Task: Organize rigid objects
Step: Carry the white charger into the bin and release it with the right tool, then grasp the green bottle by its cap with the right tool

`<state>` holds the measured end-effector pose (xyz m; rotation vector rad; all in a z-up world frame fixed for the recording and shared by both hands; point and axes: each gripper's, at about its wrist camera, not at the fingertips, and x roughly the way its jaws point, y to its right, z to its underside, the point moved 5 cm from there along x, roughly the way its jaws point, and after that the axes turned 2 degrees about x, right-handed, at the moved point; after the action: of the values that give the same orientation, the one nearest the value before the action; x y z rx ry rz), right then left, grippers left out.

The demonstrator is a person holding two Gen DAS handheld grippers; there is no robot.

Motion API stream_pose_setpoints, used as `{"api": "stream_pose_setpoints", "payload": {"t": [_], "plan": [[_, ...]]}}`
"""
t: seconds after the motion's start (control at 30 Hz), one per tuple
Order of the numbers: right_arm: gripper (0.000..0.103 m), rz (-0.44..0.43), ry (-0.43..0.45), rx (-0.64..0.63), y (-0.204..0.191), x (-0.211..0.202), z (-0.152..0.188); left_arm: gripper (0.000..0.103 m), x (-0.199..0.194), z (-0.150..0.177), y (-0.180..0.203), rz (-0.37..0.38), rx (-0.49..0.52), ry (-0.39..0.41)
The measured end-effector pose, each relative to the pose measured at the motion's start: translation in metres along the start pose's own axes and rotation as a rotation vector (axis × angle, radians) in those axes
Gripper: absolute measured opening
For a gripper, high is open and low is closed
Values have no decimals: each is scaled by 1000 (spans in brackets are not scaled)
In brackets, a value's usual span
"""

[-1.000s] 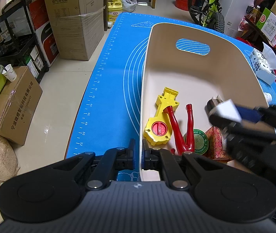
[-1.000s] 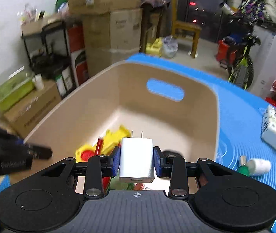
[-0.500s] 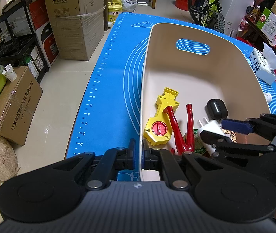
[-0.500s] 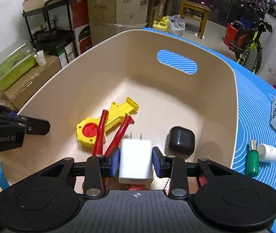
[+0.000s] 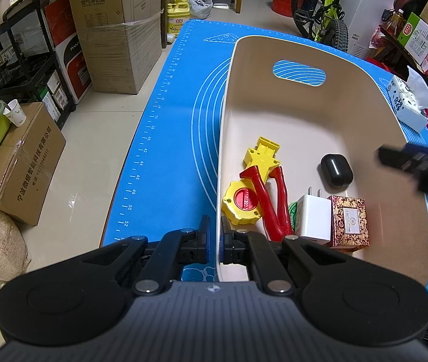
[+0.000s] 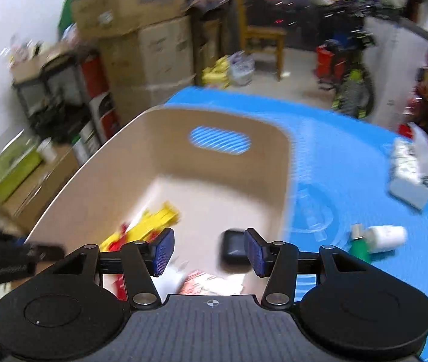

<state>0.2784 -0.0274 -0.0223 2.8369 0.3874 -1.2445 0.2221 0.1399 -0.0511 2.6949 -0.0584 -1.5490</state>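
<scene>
cluttered home storeroom: stacked cartons (image 5: 117, 30), bicycle (image 5: 322, 18).

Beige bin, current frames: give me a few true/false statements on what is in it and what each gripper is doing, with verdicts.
1. The white charger lies in the beige bin. True.
2. The right gripper grips the charger. False: its jaws have just been opening and nothing is between them.
3. The left gripper is clamped on the bin's near wall. True.
4. The black case sits on the blue mat. False: it is inside the bin.
5. A green-and-white bottle lies on the mat outside the bin. True.
</scene>
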Motion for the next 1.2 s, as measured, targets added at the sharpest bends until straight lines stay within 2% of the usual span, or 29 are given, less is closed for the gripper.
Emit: {"api": "stream_pose_setpoints", "payload": {"t": [0.03, 0.1, 0.17, 0.43, 0.67, 0.93, 1.03, 1.13, 1.2], "plan": [[60, 8, 17, 20, 10, -5, -4, 9, 0, 0, 0, 0, 0, -1], [64, -3, 37, 51, 25, -11, -10, 9, 0, 0, -1, 0, 0, 0], [64, 72, 65, 55, 41, -16, -16, 9, 0, 0, 0, 1, -1, 0], [64, 179, 84, 121, 97, -5, -9, 9, -1, -1, 0, 8, -5, 1], [64, 258, 22, 188, 139, 38, 11, 9, -1, 0, -1, 9, -5, 1], [64, 338, -95, 194, 168, 89, 33, 9, -1, 0, -2, 7, -3, 1], [65, 347, -124, 196, 172, 99, 42, 9, -1, 0, -4, 6, -2, 0], [65, 341, -106, 199, 173, 99, 43, 9, -1, 0, -4, 5, -2, 0], [59, 329, -108, 203, 173, 98, 43, 9, -1, 0, -4, 4, -2, 0]]}}
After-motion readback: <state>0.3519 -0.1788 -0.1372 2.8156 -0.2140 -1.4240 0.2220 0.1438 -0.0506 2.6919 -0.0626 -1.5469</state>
